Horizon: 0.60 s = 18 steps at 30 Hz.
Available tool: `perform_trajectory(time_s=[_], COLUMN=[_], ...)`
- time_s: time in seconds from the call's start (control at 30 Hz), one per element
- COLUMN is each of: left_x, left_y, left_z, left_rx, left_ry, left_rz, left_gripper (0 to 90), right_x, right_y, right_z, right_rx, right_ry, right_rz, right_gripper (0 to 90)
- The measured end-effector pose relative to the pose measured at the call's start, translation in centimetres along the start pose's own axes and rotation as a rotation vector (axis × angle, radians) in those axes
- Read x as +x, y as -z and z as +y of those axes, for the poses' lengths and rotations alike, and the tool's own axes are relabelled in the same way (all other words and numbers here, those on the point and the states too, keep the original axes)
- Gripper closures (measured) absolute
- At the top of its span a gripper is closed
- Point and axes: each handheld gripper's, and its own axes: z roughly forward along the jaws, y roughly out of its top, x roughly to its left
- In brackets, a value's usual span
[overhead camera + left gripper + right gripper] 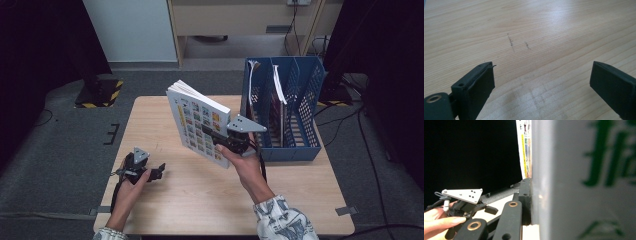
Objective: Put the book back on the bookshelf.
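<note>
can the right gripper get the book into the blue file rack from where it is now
Probably yes. The right gripper holds the book upright just left of the rack, whose near slot looks free and nothing stands between them.

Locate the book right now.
In the high view the book is held upright above the table's middle by the right tongs, just left of the blue file rack.
</note>
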Motion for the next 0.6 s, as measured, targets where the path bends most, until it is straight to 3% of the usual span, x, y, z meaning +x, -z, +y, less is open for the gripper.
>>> perform_trajectory(time_s=[0.37,0.6], left_x=[0.0,-0.1], left_y=[-0.1,0.2], left_z=[0.0,0.0], left_rx=[0.005,0.001], left_ry=[-0.003,-0.006], left_rz=[-0.001,0.001], left_gripper=[5.1,5.1], right_x=[0.3,0.3], right_y=[1.3,3.5], right_z=[0.1,-0.6], right_rx=[0.036,0.07], right_ry=[0.025,0.025], right_rz=[0.003,0.0], right_gripper=[74.0,73.9])
